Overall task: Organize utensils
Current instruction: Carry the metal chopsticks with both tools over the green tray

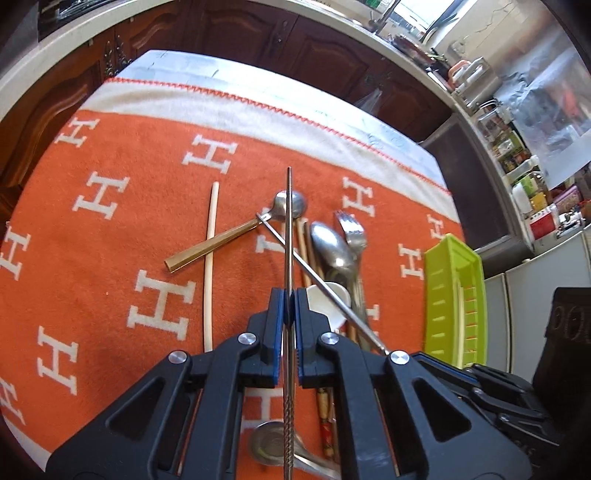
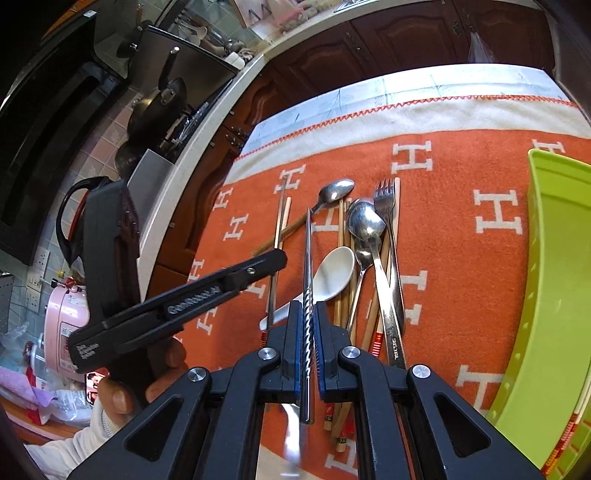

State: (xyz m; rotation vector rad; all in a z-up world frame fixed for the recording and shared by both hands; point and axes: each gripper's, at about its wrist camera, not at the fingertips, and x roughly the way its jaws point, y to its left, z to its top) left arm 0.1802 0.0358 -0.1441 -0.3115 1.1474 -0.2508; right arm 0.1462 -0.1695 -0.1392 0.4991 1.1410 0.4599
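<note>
My left gripper is shut on a thin metal chopstick that sticks straight out ahead, above the orange cloth. In the right wrist view my right gripper is shut on a second metal chopstick with a twisted handle; the left gripper shows at its left, side on, with a hand around it. Below both lies a pile: a white ceramic spoon, metal spoons, a fork and wooden chopsticks. A gold-handled spoon crosses a cream chopstick.
A lime-green slotted tray stands on the cloth to the right of the pile, also seen as the green tray. Dark wooden cabinets and a worktop edge run beyond the table. A pink cooker and pans sit far left.
</note>
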